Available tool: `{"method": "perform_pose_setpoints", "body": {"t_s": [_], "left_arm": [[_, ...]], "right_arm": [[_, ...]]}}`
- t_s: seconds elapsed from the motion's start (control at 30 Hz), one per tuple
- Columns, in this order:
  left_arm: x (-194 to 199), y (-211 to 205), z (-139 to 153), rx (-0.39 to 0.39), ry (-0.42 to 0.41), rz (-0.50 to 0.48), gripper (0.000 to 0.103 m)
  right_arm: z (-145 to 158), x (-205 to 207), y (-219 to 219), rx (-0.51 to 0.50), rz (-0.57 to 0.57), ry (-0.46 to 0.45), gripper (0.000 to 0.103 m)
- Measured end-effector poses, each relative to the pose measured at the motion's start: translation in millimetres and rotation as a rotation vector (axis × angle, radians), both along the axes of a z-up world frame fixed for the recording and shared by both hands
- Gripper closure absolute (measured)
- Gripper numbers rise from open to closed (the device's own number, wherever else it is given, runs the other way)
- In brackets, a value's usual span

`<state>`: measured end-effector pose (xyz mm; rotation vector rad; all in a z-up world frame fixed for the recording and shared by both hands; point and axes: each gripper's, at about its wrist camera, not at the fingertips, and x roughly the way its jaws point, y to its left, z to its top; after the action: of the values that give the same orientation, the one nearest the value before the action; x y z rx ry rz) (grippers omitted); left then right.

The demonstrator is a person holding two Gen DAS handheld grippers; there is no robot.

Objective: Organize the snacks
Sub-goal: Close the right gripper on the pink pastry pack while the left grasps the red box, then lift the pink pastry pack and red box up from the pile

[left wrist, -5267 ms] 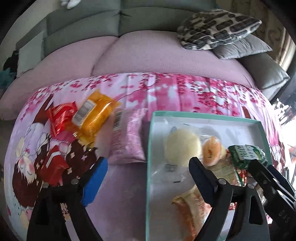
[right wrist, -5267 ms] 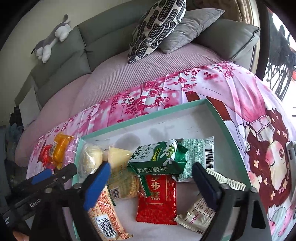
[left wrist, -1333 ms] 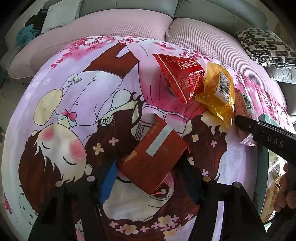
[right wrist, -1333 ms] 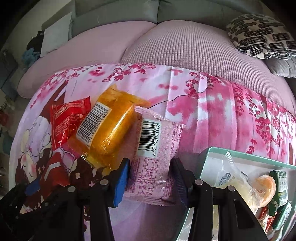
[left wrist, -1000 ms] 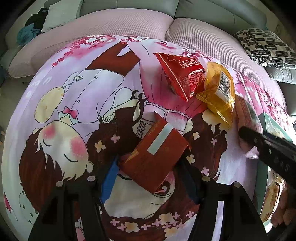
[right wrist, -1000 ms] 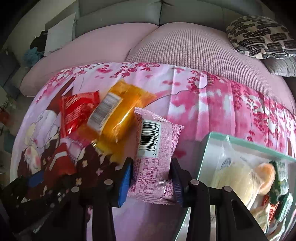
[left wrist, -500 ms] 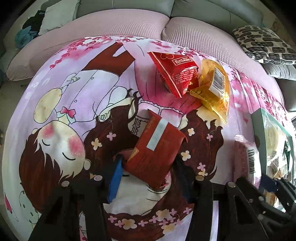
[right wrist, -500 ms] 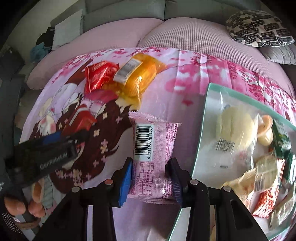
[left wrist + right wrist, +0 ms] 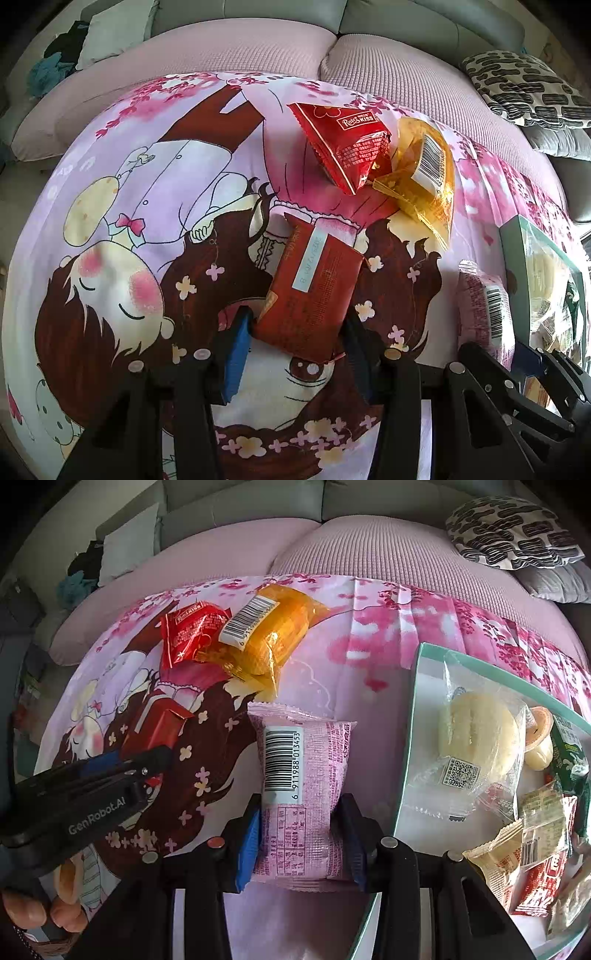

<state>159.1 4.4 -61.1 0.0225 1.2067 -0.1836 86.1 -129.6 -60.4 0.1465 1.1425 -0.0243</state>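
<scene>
Covering sofa (image 9: pixel 369 546), cartoon blanket (image 9: pixel 147 184); left claw (image 9: pixel 295 343) closing on red packet (image 9: pixel 314 291), right claw (image 9: pixel 299 845) gripping pink packet (image 9: pixel 299 775).

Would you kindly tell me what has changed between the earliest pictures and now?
The right gripper has taken hold of the pink packet and carried it from beside the orange packet towards the tray. The left gripper has just been closing around the dark red packet. The red packet and orange packet stayed put.

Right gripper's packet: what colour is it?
Pink packet with a white barcode label; clearest in the right wrist view.
</scene>
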Motion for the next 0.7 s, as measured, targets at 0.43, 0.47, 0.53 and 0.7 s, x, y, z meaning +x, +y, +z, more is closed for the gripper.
{"method": "perform_pose_setpoints", "body": {"t_s": [0.43,0.47,0.53,0.7], "left_arm": [[-1.8,-6.6,7.7,0.015,-0.021,0.006,0.055],[-3.0,-7.3,8.6,0.016,-0.023,0.006,0.055],[-4.5,-10.0,11.7,0.019,-0.029,0.006,0.055],[-8.0,-16.4,25.2,0.025,-0.07,-0.004,0.055]], "right_arm": [[17.7,-25.7,-13.8,0.057,-0.041,-0.085,0.064],[19.1,-27.7,-14.5,0.059,-0.042,-0.088,0.064],[20.2,-31.5,-16.9,0.065,-0.044,-0.094,0.065],[32.7,-40.0,-28.5,0.106,-0.065,-0.139,0.065]]}}
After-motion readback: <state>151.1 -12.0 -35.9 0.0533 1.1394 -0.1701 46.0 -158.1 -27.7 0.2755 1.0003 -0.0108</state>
